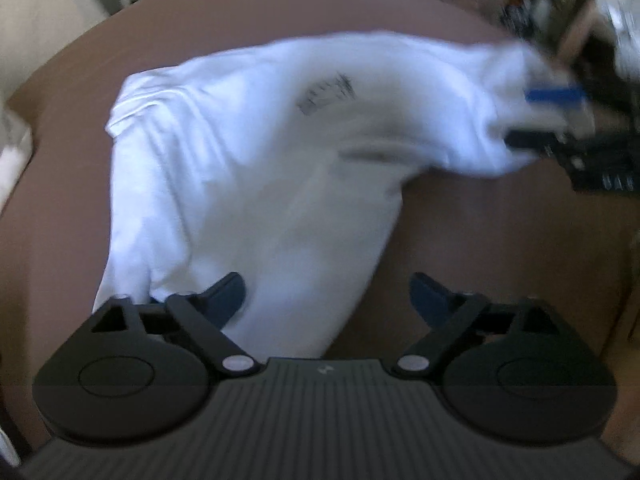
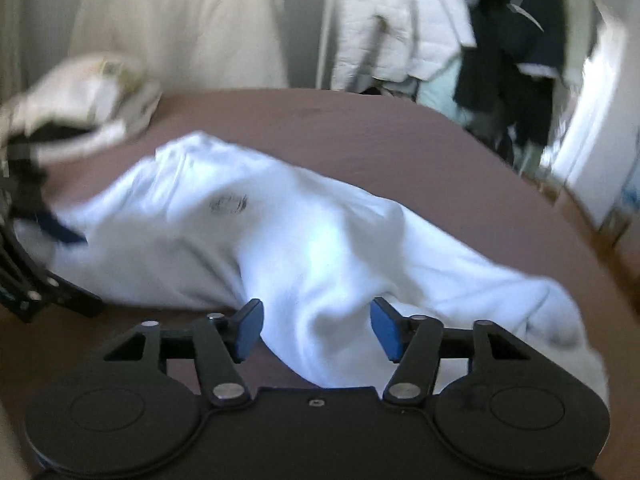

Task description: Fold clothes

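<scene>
A white garment (image 1: 256, 168) with a small dark print lies bunched on the brown table (image 1: 500, 240). My left gripper (image 1: 328, 300) is open, its left pad over the garment's near end, its right pad over bare table. In the left wrist view my right gripper (image 1: 536, 120) is at the garment's far right end with cloth between its blue pads. In the right wrist view the garment (image 2: 320, 240) rises in a fold between my right gripper's (image 2: 316, 328) blue pads, which stand apart around it. My left gripper (image 2: 44, 240) shows at the left edge.
A cream cloth heap (image 2: 88, 96) lies at the table's far left. Hanging clothes (image 2: 500, 40) and pale curtains (image 2: 180, 20) stand behind the table. The table edge (image 2: 580, 216) curves on the right.
</scene>
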